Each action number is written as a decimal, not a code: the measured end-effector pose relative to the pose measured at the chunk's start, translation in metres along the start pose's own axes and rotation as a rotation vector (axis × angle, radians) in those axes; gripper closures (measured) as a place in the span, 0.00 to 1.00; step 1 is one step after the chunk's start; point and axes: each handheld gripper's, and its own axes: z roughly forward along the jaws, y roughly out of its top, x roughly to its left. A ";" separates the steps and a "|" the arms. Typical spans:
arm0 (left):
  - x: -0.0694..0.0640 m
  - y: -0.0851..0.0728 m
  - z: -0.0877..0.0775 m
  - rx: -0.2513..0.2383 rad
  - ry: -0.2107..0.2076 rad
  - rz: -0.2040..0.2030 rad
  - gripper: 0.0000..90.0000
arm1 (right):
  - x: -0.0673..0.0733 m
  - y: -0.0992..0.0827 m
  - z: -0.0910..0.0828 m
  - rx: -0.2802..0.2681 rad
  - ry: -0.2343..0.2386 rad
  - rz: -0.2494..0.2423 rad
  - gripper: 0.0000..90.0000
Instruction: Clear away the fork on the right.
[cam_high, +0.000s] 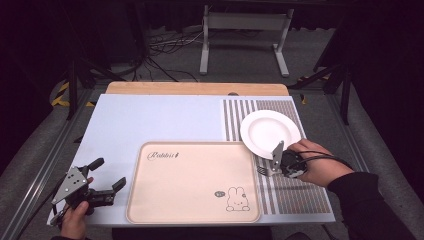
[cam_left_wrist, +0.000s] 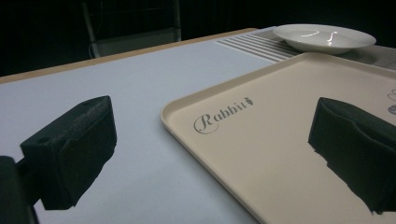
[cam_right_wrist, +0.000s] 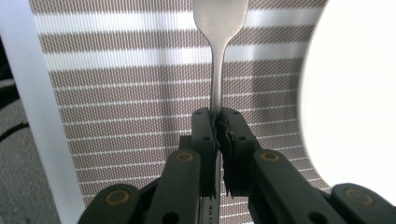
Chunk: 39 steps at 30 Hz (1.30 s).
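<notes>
**Right claw clamped on a fork by the plate; left claw wide open and empty**

My right claw (cam_right_wrist: 218, 122) has its jaws pressed together on the thin neck of a metal fork (cam_right_wrist: 218, 56). In the right gripper view the fork's smooth, dull-silver handle runs straight ahead of the jaws and widens to a flat, rounded end. In the high view I see the same claw (cam_high: 270, 167) low over the striped mat (cam_high: 300, 192) near the tabletop's right edge, with the fork's tines (cam_high: 261, 171) showing just beside the tray's right rim. I cannot tell whether the fork touches the mat.

Under the fork is that woven mat, brown with white stripes of varying width. Just beyond the claw sits a round white plate (cam_high: 270, 131), glossy and shallow, resting on the mat and slightly overlapping the tray's far right corner.

My left claw (cam_high: 109, 176) hovers near the tabletop's near left corner, its two black padded jaws spread far apart with nothing between them. In the left gripper view one pad (cam_left_wrist: 70, 151) stands over the pale blue tabletop (cam_left_wrist: 116, 88), the other over the tray (cam_left_wrist: 280, 140).

The tray is a matt beige rectangle with rounded corners and a raised lip, printed with "Rabbit" and a small rabbit drawing (cam_high: 237, 198).
</notes>
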 end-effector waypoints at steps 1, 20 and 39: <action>0.000 0.000 0.000 0.000 0.000 0.000 0.02 | 0.001 0.001 -0.003 -0.012 0.002 0.018 0.94; 0.000 0.001 -0.001 -0.001 0.002 0.003 0.02 | 0.001 0.024 -0.036 -0.205 -0.019 0.132 0.94; 0.001 0.001 -0.002 -0.007 0.000 0.002 0.02 | 0.006 0.065 -0.044 -0.300 0.047 0.530 0.94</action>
